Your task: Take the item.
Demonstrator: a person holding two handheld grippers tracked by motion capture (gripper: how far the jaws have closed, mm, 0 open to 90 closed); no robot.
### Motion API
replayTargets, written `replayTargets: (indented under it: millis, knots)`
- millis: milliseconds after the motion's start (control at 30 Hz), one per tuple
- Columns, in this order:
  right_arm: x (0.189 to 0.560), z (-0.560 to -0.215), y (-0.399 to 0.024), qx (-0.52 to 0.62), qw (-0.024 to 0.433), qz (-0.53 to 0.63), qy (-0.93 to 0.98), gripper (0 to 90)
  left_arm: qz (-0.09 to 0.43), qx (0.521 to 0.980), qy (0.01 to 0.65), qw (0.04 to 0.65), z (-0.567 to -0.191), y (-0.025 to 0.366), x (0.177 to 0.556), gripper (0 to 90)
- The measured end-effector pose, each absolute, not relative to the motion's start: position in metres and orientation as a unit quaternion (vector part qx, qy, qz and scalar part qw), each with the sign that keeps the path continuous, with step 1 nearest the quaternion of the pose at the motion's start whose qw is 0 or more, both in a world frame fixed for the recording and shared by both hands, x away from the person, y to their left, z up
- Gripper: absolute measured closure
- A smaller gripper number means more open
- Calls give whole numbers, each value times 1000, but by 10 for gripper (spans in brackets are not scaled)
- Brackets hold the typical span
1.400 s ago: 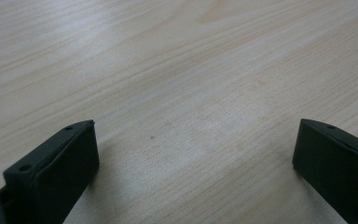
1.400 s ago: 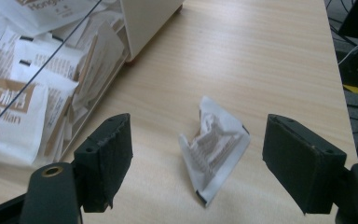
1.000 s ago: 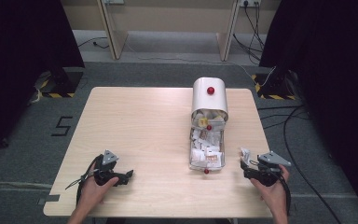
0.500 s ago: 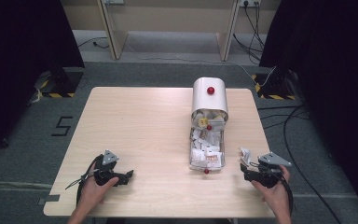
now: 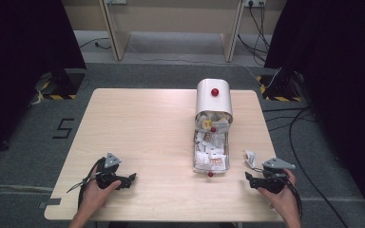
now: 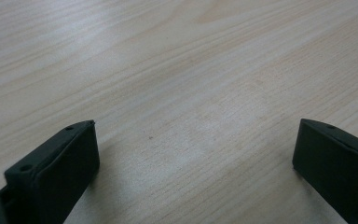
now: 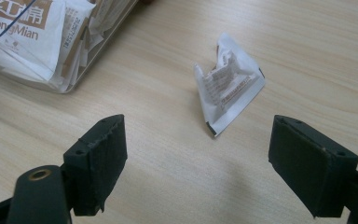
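A: Right gripper, black and two-jawed, held in a hand at the near right corner of the pale wooden table. State of the jaws?

B: Spread wide, having just been opening, with nothing between the pads. Bare wood under the gap in the right gripper view.

A: Nearest thing ahead of it?

B: A small crumpled white paper sachet with fine dark print, lying loose on the wood just beyond the jaw tips, touching neither. Same sachet seen from the high view, just beside the gripper and a little right of the box.

A: Farther out?

B: A clear plastic box crammed with white and brown sachets, standing near the middle right of the table, with a small red ball knob at its near end. Behind it, a rounded cream lid with a second red knob, tipped back. Box wall at upper left in the right gripper view, sachets inside marked "HongMian".

A: And the other tool?

B: Left gripper, also black, in a hand at the near left corner, well apart from the box. Jaws wide apart too, over bare wood, holding nothing.
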State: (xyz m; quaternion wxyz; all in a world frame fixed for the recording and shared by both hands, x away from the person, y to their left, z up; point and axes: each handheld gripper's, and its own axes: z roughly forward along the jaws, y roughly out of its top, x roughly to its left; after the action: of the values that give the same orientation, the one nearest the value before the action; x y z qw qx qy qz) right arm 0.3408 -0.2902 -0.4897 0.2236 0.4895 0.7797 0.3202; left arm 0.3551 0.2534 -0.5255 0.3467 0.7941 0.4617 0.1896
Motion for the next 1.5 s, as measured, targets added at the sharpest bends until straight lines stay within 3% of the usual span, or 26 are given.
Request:
replayTargets:
  millis: [733, 1233, 1500]
  knots:
    - [303, -501, -280, 494, 259, 336, 759, 216, 189, 794, 462, 347, -525, 253, 355, 0]
    - [298, -514, -272, 497, 237, 325, 769, 219, 190, 794, 462, 347, -526, 253, 355, 0]
    - [295, -519, -278, 503, 227, 339, 762, 169, 190, 794, 462, 347, -526, 253, 355, 0]
